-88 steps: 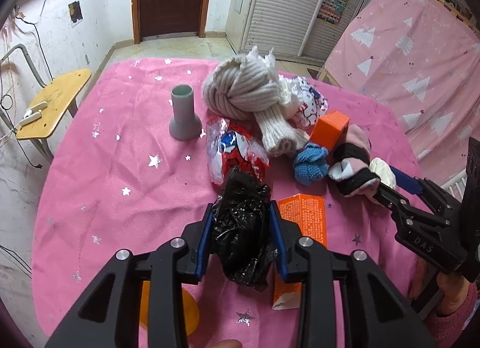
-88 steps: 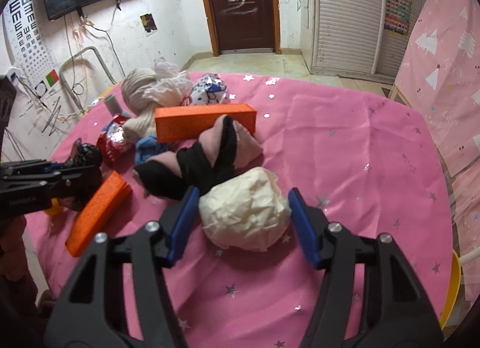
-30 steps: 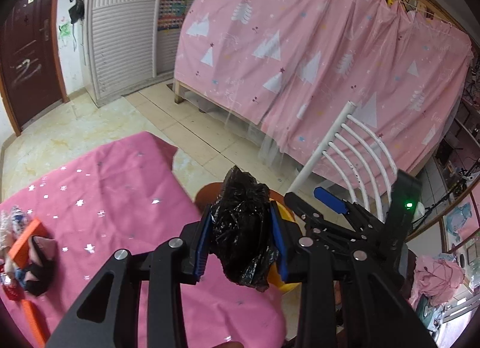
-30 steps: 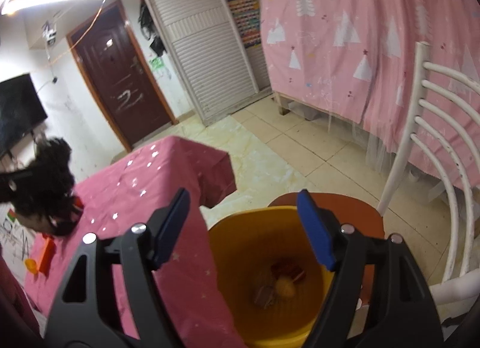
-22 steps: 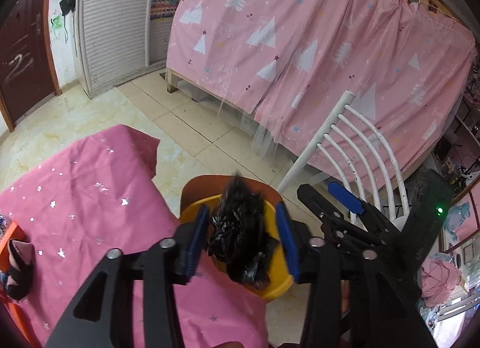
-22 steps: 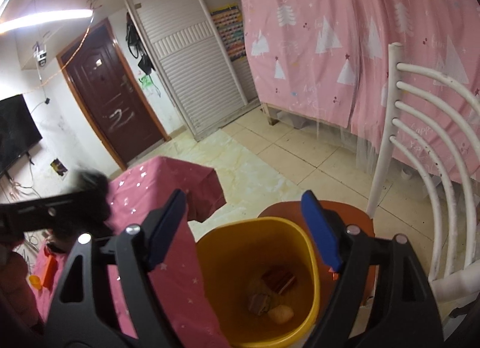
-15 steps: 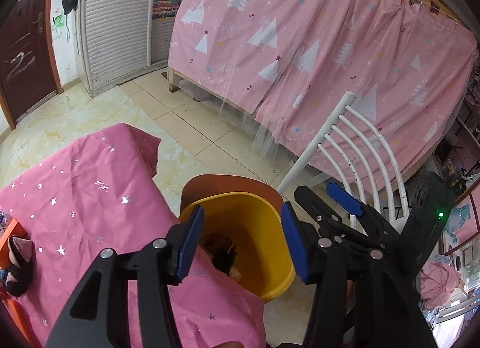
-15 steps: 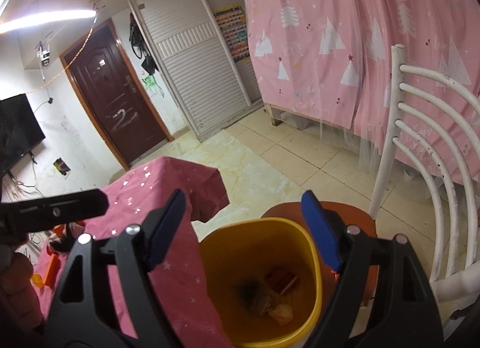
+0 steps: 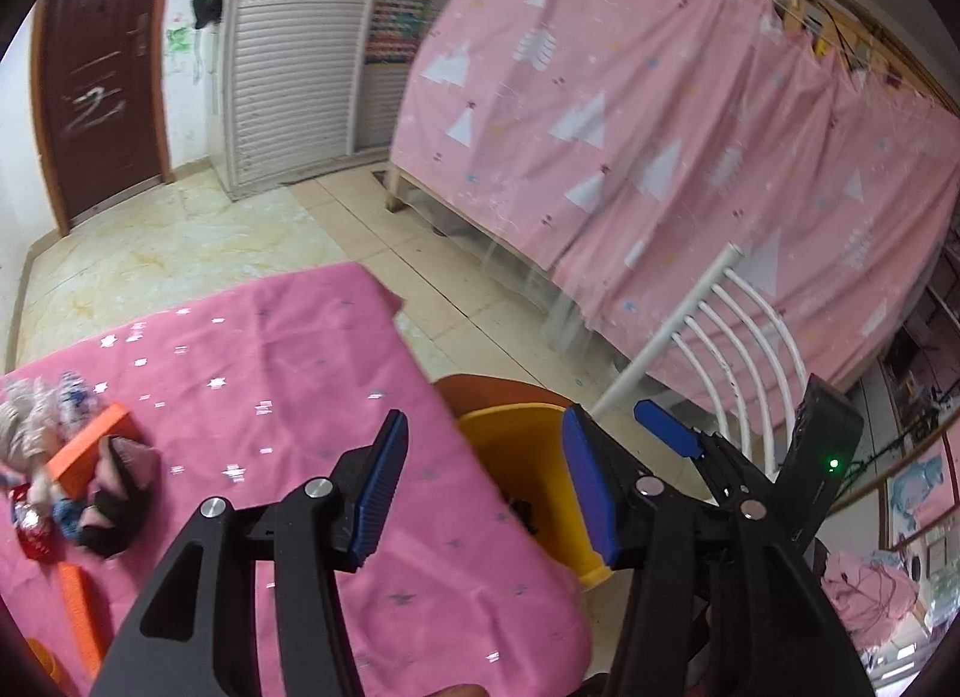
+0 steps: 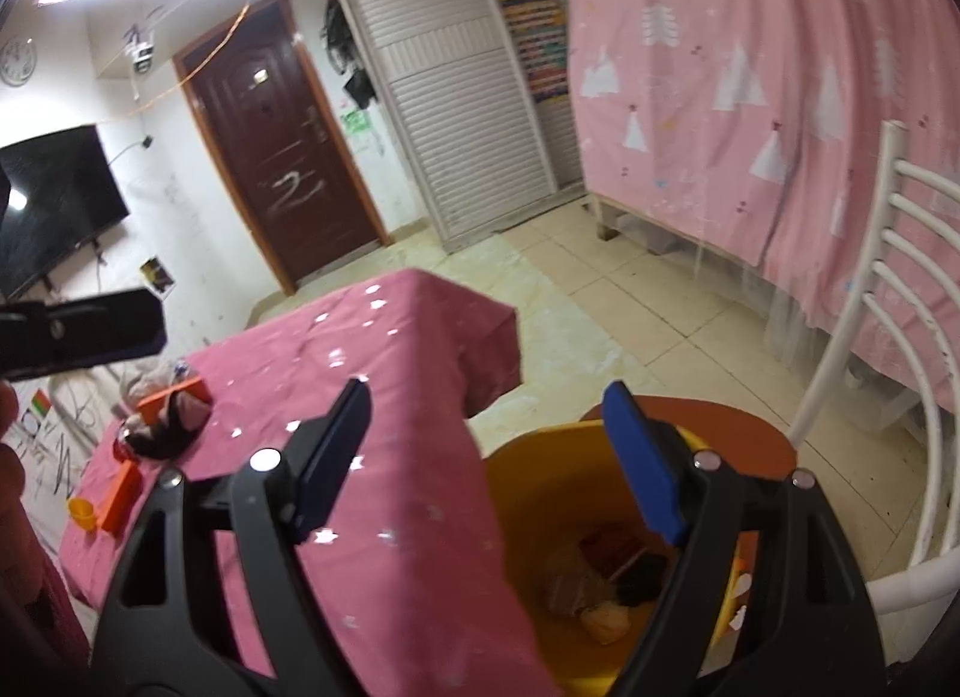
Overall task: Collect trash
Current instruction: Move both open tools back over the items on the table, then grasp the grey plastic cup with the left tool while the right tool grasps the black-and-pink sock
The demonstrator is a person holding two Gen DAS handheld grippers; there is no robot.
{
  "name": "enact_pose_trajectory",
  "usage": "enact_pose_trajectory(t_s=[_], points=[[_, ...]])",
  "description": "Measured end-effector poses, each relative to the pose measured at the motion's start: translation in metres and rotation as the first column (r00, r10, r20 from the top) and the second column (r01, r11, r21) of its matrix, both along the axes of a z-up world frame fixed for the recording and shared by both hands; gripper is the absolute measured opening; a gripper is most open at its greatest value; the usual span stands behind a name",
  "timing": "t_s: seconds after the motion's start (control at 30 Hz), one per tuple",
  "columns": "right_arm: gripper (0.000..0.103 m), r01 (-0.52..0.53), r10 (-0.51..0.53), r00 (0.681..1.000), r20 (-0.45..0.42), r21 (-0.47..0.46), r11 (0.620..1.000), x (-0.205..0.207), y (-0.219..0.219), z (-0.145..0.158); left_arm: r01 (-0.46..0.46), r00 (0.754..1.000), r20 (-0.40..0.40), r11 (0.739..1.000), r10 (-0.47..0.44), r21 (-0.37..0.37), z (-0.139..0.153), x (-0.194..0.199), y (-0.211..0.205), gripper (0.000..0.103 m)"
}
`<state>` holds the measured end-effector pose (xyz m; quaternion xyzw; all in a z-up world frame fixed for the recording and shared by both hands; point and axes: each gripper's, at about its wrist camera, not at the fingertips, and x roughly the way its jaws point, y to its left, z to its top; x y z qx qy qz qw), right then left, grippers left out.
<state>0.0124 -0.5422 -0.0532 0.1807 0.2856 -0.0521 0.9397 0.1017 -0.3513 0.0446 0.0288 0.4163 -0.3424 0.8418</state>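
Note:
The yellow bin (image 10: 534, 493) stands on a brown stool at the corner of the pink table (image 10: 390, 397). Trash lies at its bottom: the black bag (image 10: 645, 574), a red wrapper (image 10: 612, 541) and pale crumpled paper (image 10: 606, 619). My right gripper (image 10: 487, 394) hangs open over the bin's near rim with nothing between its blue pads. My left gripper (image 9: 485, 421) is also open and empty, above the table edge beside the bin (image 9: 528, 457). Each gripper shows in the other's view: the right gripper (image 9: 690, 445) just right of the left one, the left gripper (image 10: 78, 331) at the far left.
More items lie at the table's far end: an orange box (image 9: 90, 445), dark and pink socks (image 9: 117, 511), a red wrapper (image 9: 30, 523), a flat orange box (image 9: 81, 601). A white chair (image 10: 900, 277) stands right of the bin. Behind it hangs a pink curtain (image 9: 660, 126).
My left gripper opened and the black bag dropped into the yellow bin. Both grippers have since swung away from the bin toward the table, staying open.

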Motion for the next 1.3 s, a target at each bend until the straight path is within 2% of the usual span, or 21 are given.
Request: enact_pose_trajectory(t_s=[0.33,0.5,0.67,0.93,1.13,1.3], points=[[0.078,-0.170,0.169,0.986,-0.011,-0.051,0.984,0.041,0.077,0.015,-0.129,0.991,0.025,0.991,0.130,-0.019,0.013,0.022,0.079,0.047],[0.080,-0.247,0.246,0.969,-0.021,-0.073,0.966,0.060,0.119,0.020,-0.206,0.977,0.065,0.979,0.204,0.012,0.015,0.035,0.116,0.047],[0.080,-0.310,0.307,0.951,-0.044,-0.085,0.947,0.079,0.157,0.021,-0.273,0.960,0.069,0.961,0.270,0.039,0.012,0.055,0.154,0.047],[0.080,-0.381,0.374,0.924,-0.083,-0.108,0.918,0.104,0.199,0.021,-0.346,0.937,0.087,0.933,0.338,0.102,0.007,0.087,0.210,0.047],[0.080,-0.413,0.401,0.909,-0.111,-0.118,0.903,0.119,0.220,0.019,-0.377,0.926,0.053,0.915,0.373,0.142,0.002,0.119,0.252,0.047],[0.080,-0.434,0.417,0.898,-0.138,-0.126,0.892,0.130,0.233,0.015,-0.402,0.915,0.039,0.902,0.401,0.159,-0.005,0.130,0.282,0.047]])
